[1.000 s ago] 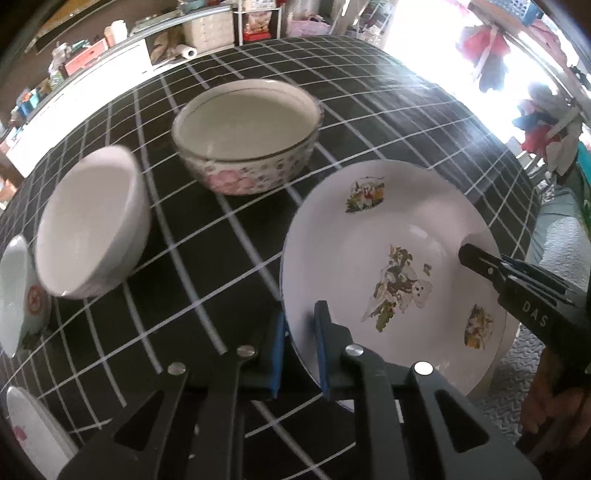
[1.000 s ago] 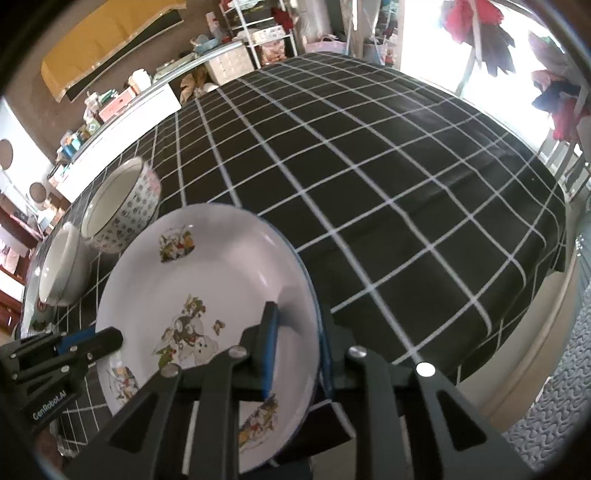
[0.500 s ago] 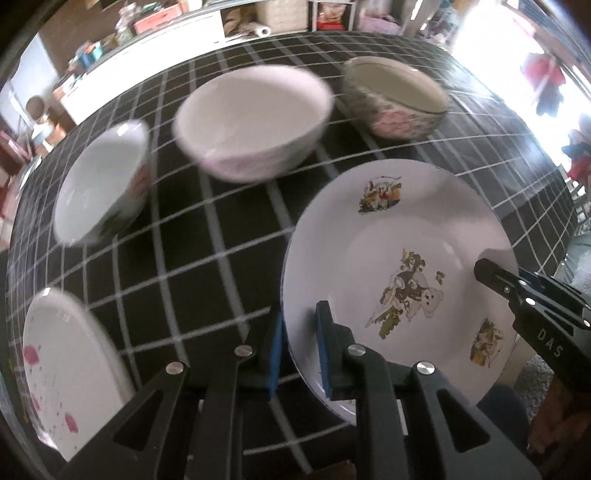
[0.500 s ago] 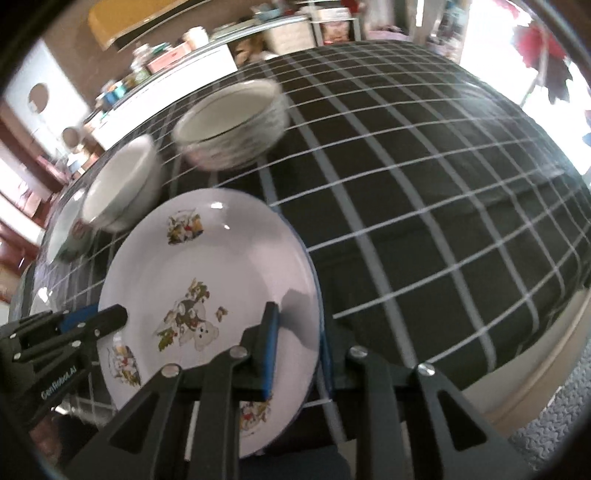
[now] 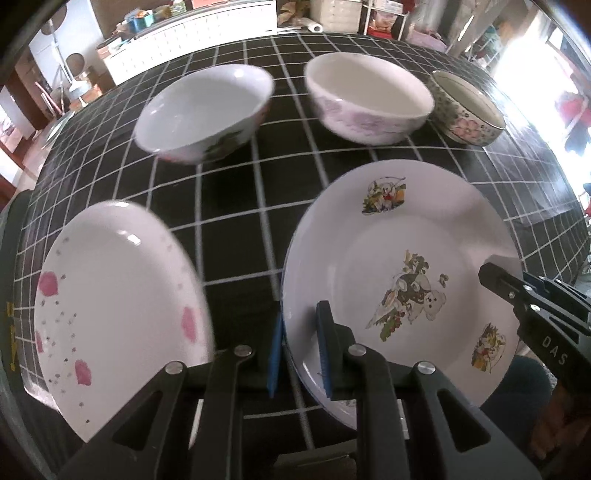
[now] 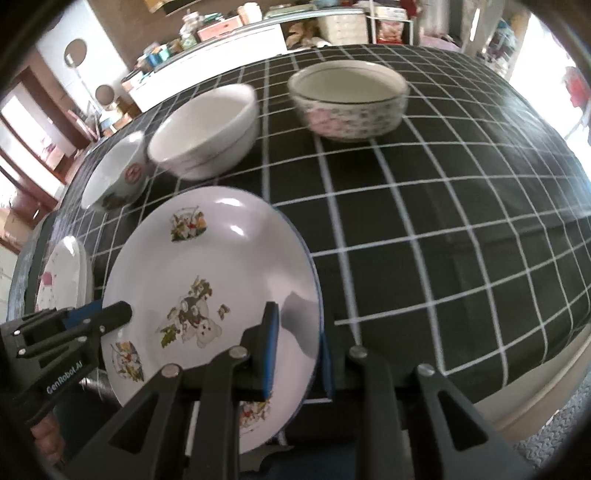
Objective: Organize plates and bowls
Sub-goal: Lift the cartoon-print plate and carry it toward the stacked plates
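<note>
From the left wrist, the left gripper pinches the near rim of the cartoon plate, held above the checked tablecloth, a pink-spotted plate beside it. From the right wrist, the right gripper clamps the same plate's opposite edge; three bowls stand beyond.

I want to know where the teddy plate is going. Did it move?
Yes. The teddy plate, gripped by both grippers, has swung left: the pink-spotted plate now lies beside it, and the flowered bowl has slid off right.

Checked tablecloth — cluttered white counter
</note>
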`<state>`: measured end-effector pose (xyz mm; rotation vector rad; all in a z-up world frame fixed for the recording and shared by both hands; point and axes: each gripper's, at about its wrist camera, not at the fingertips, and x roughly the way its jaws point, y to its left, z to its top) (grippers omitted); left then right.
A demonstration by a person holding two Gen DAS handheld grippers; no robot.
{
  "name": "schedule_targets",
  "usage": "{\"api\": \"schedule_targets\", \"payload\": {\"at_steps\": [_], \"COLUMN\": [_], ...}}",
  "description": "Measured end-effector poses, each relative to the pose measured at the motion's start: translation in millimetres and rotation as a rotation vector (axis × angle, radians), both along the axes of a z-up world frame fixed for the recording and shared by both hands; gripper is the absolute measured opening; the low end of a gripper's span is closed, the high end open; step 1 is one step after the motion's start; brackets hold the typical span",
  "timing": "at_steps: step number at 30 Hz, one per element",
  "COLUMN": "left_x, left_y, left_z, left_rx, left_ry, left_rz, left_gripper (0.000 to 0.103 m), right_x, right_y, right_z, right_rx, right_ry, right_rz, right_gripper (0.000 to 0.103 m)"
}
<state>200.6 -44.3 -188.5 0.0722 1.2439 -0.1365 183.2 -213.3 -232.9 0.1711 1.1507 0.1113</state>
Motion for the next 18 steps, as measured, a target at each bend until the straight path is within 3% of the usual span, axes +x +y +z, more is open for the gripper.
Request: {"api": "schedule_targets", "payload": {"at_steps": [9,18], "left_x": [-6,-16], "left_y": [3,18], "left_z": [6,30], "left_rx": [-0.012,0.002], "left_ry": [-0.005,-0.044], "left_rz": [-0.021,-0.024], "left_gripper": [0.016,0.016], "right_x": [2,4], "right_y": [5,13], "right_z": [2,10], "right_rx": [0.012,0.049], "right_ry": [-0.017,-0.034], "right_rz": [-0.013,-0.022], "right_gripper": [0.025,0.025]}}
